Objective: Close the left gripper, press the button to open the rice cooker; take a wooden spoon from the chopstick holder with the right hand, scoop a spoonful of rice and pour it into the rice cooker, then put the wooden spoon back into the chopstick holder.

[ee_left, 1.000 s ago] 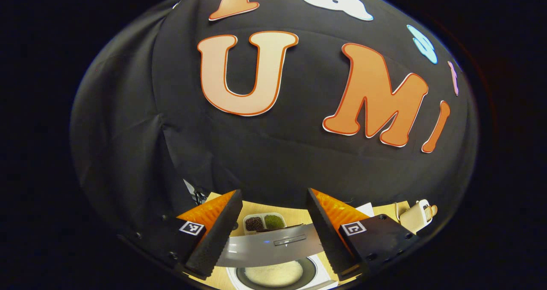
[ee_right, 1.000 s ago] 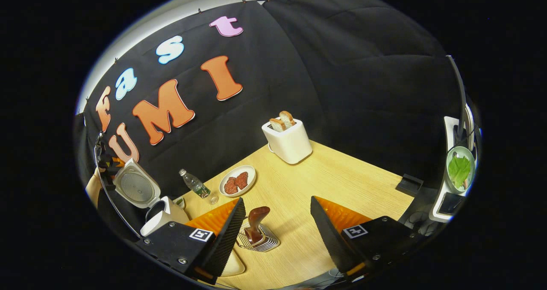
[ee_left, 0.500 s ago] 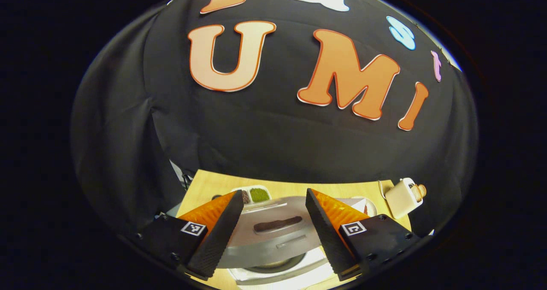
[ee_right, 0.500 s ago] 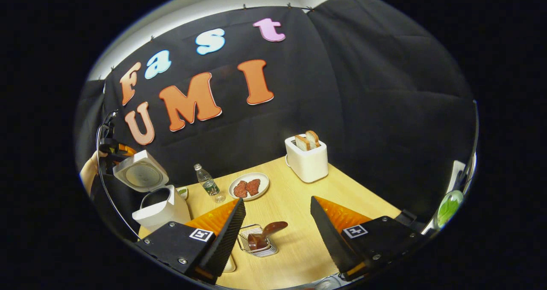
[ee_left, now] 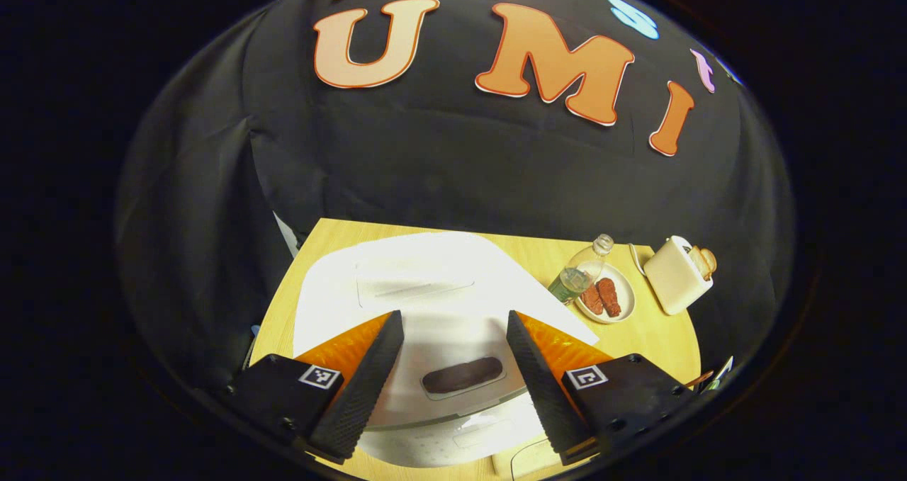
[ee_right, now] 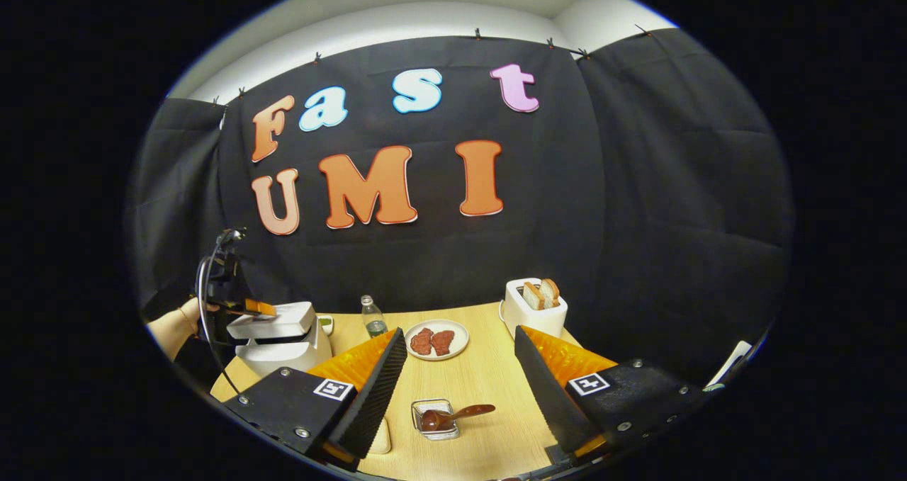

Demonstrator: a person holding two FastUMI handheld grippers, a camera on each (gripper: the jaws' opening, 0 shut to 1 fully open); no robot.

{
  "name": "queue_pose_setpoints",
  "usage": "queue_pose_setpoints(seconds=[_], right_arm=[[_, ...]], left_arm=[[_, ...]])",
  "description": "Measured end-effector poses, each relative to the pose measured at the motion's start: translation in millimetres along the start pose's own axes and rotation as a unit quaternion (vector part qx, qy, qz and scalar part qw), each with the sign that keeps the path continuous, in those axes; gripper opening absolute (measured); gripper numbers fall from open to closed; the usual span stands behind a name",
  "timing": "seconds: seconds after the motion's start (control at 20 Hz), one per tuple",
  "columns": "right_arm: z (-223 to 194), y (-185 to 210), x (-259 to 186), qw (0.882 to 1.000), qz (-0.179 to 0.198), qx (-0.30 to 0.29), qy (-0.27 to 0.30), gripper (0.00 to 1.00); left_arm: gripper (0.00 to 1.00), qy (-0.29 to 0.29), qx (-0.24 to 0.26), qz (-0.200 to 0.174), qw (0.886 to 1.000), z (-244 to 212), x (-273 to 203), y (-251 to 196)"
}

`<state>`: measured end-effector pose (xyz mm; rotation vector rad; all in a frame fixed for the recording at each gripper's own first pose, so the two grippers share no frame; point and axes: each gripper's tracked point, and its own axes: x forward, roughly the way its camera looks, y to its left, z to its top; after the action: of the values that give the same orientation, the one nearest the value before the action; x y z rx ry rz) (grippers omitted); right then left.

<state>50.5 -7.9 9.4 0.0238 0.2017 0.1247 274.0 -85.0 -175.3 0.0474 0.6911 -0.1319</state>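
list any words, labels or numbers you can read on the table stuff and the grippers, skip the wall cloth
No text can be quoted.
bottle: label too small and blurred to read.
rice cooker lid: faint outlined panel, no legible marking.
left gripper: square black-and-white markers, patterns, not words.
right gripper: same kind of square markers.
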Motion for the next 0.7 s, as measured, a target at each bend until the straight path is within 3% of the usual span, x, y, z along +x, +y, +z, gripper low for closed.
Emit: queue_pose_setpoints(seconds=[0.2,0.3,0.55,0.7], right_arm=[[7,8,-11,1.000,0.015,0.001,-0.008,0.95],[1,5,-11,1.000,0.016,0.006,-0.004,0.95],[-11,8,-11,1.000,0.021,0.001,0.007,0.95],[-13,11,-10,1.000,0.025,0.004,0.009,0.95]], left_arm=[[1.00,0.013,-0.008,0.004,1.000,-35,9,2],[1.00,0.010,0.025,0.007,1.000,-45,14,4],[1.00,-0.014,0.027,0.008,1.000,-36,7,2],[1.00,-0.035,0.009,0.000,0.999,-18,-23,-1]])
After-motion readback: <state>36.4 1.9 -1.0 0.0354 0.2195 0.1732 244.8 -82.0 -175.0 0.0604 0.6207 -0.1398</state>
